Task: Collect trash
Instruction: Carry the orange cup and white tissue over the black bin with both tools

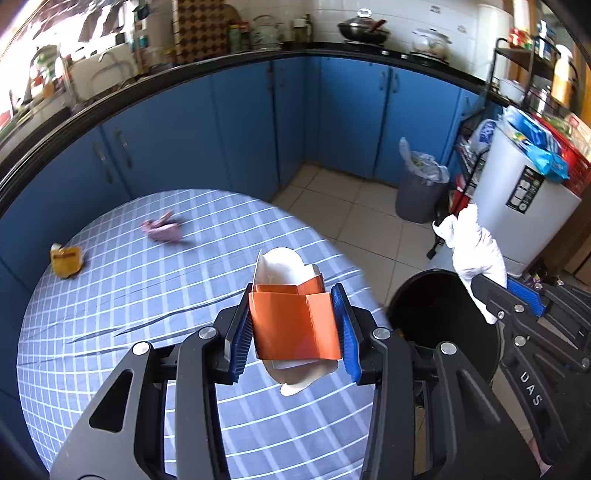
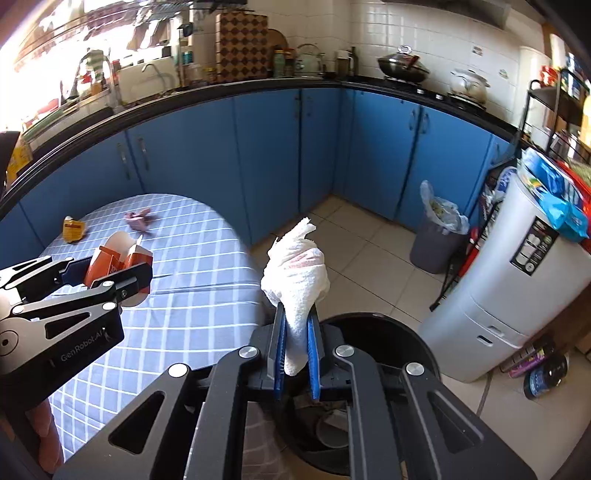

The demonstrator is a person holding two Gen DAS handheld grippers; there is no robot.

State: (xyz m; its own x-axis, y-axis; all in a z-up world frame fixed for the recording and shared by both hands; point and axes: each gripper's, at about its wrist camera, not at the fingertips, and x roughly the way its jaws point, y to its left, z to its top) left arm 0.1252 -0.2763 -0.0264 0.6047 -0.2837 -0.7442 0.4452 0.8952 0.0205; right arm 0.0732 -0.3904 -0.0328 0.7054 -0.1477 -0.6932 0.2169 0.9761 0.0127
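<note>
L gripper (image 1: 295, 325) fingers clamped wide on load, R gripper (image 2: 297, 347) pinched nearly closed (both raised).

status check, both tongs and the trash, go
Left tongs shut on orange carton, over the table. Right tongs shut on white tissue, above black bin. Pink wrapper and yellow wrapper left on table. Nothing blocking.

Setting identified as home kitchen. L-shaped run of blue cabinets (image 2: 280, 147) seen under black countertop (image 2: 229, 90). Wok (image 2: 403, 68) and pot (image 2: 468, 85) noted on stove; sink tap (image 2: 155, 70), white wall tiles (image 2: 424, 33), tiled floor (image 2: 369, 254), lined waste bin (image 2: 437, 236) recorded.
</note>
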